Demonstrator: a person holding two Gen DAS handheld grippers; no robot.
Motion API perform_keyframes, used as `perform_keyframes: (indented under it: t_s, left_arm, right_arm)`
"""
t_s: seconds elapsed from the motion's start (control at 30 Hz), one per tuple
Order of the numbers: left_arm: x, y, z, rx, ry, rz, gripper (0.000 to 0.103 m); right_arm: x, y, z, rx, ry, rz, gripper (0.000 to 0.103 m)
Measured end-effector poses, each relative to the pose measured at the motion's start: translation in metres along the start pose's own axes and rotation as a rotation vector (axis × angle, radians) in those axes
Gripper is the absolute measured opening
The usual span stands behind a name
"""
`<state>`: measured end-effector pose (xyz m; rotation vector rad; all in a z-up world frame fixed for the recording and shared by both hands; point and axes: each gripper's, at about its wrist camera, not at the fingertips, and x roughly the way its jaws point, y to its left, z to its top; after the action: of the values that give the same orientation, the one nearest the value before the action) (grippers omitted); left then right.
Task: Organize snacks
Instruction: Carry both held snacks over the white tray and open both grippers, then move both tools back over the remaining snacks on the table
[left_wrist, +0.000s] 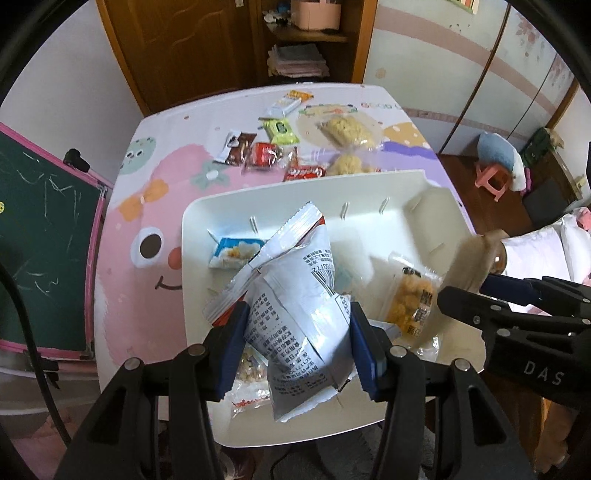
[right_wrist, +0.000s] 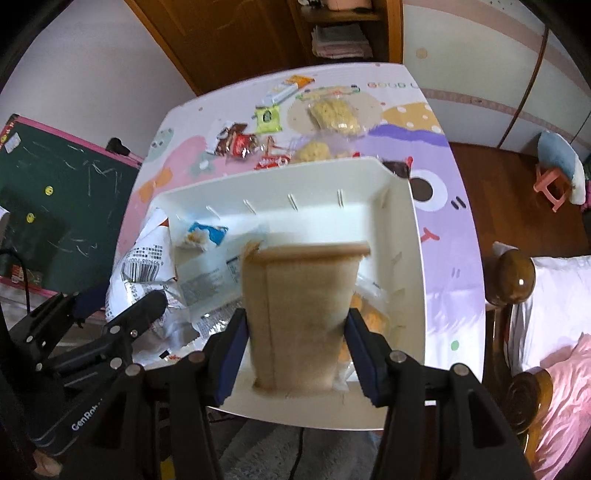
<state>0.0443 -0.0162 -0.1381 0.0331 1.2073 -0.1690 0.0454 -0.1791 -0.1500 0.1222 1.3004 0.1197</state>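
One white tray (left_wrist: 369, 192), two tools (both loaded).

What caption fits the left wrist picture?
Left gripper squeezes a silver snack bag above the white tray.

Table (left_wrist: 159, 192): you are working over a top printed with pastel cartoon faces — pink on your left, purple on your right.
Chalkboard (left_wrist: 40, 236): on your left, a green board with a pink frame, scrawled with chalk marks.
Back wall: you face a brown wooden door (left_wrist: 177, 44) and, beside it, open shelves (left_wrist: 303, 55) with folded papers and a pink box.
Wardrobe (left_wrist: 461, 66): pale panels with a pink stripe — on your far right.
Floor (right_wrist: 491, 170): dark wood, with a small pink stool (left_wrist: 495, 177) on it.
Bed (right_wrist: 554, 317): at your right, white and pink bedding behind a rounded wooden post.
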Motion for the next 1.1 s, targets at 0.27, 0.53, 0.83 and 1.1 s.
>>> perform_keyframes:
  t_s: [0.27, 0.53, 0.83, 1.1]
  left_arm:
    - [0.019, 0.001, -0.006, 0.003, 0.055, -0.002, 0.057]
    - [0.015, 0.004, -0.004, -0.012, 0.017, 0.025, 0.087]
    - [0.015, 0.008, -0.004, -0.041, 0.015, 0.036, 0.087]
    - [0.013, 0.009, -0.003, -0.039, 0.014, 0.038, 0.087]
  right_arm:
    - [0.015, 0.001, -0.002, -0.001, 0.032, -0.029, 0.053]
    - [0.012, 0.001, 0.0, 0.005, 0.015, -0.038, 0.053]
    - [0.009, 0.003, 0.0, -0.009, 0.001, -0.048, 0.053]
    - [0.008, 0.004, -0.001, -0.009, 0.0, -0.05, 0.053]
